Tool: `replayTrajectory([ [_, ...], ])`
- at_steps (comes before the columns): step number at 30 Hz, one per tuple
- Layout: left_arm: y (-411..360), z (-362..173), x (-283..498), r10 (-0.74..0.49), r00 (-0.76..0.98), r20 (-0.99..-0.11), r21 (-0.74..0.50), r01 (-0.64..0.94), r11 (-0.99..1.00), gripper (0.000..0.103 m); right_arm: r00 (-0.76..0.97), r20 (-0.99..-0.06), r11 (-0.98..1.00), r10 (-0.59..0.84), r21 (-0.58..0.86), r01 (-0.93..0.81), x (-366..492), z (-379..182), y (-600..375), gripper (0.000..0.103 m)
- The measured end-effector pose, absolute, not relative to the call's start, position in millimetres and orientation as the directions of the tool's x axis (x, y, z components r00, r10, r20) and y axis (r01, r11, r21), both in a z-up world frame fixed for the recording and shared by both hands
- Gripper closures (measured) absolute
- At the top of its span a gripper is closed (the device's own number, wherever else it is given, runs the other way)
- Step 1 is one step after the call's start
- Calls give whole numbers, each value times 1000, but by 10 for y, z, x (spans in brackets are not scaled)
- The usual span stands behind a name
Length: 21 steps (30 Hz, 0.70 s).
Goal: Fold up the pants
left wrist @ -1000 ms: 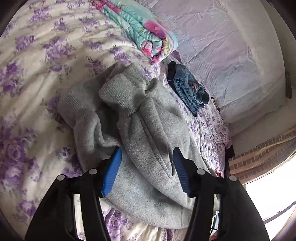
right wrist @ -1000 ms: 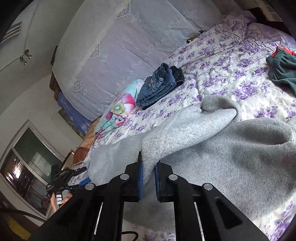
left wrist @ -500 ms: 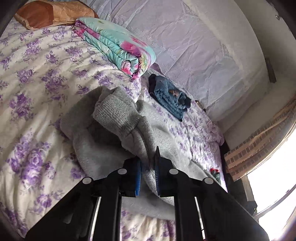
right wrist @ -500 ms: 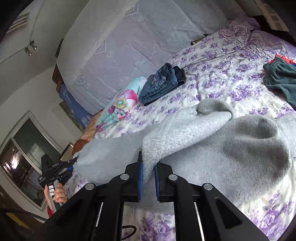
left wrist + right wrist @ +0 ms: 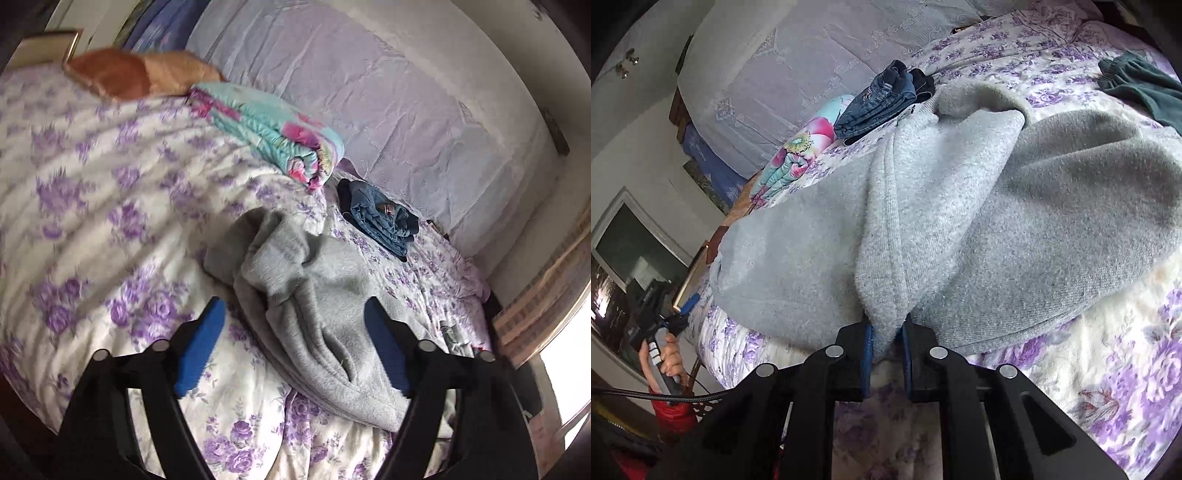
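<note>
Left gripper (image 5: 295,347) opening, holding nothing; right gripper (image 5: 886,347) loosening on grey pants (image 5: 960,206) (no readable labels).

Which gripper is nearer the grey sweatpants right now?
Right. The right gripper has an edge of the grey sweatpants between its jaws, which are opening. The left gripper hangs above them, jaws opening wide, nothing gripped.

Daylight glare from window (image 5: 569,354) at right; left-view bedspread (image 5: 92,192) motion-blurred; fisheye edges bowed.
</note>
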<state>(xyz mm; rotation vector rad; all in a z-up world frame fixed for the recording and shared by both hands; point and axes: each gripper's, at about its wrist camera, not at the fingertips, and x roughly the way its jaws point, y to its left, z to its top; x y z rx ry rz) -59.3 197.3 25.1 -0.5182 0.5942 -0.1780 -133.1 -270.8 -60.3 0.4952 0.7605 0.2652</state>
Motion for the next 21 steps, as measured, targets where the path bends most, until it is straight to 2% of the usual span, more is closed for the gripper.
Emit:
replayTrajectory([
  [2,1675,390,-503,-318,809,-494,-423,95,901,18,697,-612,876,374,479,-50,-1360,-526,-2709,82],
  [5,1283,420,-237,-297,801,-519,-264,180,948,10,731,-614,908,297,419,-18,-1454,-301,-2788,66],
  [7,1128,288,-2,-222,804,-551,-169,153,974,7,776,-584,924,239,382,3,-1512,-87,-2846,64],
  [10,1066,-113,352,-157,763,-627,-120,105,987,5,832,-545,967,107,251,41,-1431,224,-2752,58],
  [11,1007,-209,330,-107,791,-603,-46,99,994,5,844,-530,979,78,201,36,-1348,300,-2687,51],
  [13,786,-236,324,7,796,-605,124,85,989,5,858,-512,995,44,104,11,-1101,394,-2471,45],
  [15,685,-261,317,63,798,-600,205,77,976,5,851,-525,1000,11,9,-7,-768,391,-2248,45],
  [19,763,-235,306,29,794,-607,162,88,983,5,807,-560,971,-187,-230,65,-78,130,-1978,45],
  [20,786,-226,299,19,796,-606,150,91,984,5,786,-579,964,-218,-253,81,46,45,-2009,50],
  [21,779,-227,308,13,796,-605,144,94,985,5,760,-609,965,-227,-245,91,127,-47,-2083,59],
])
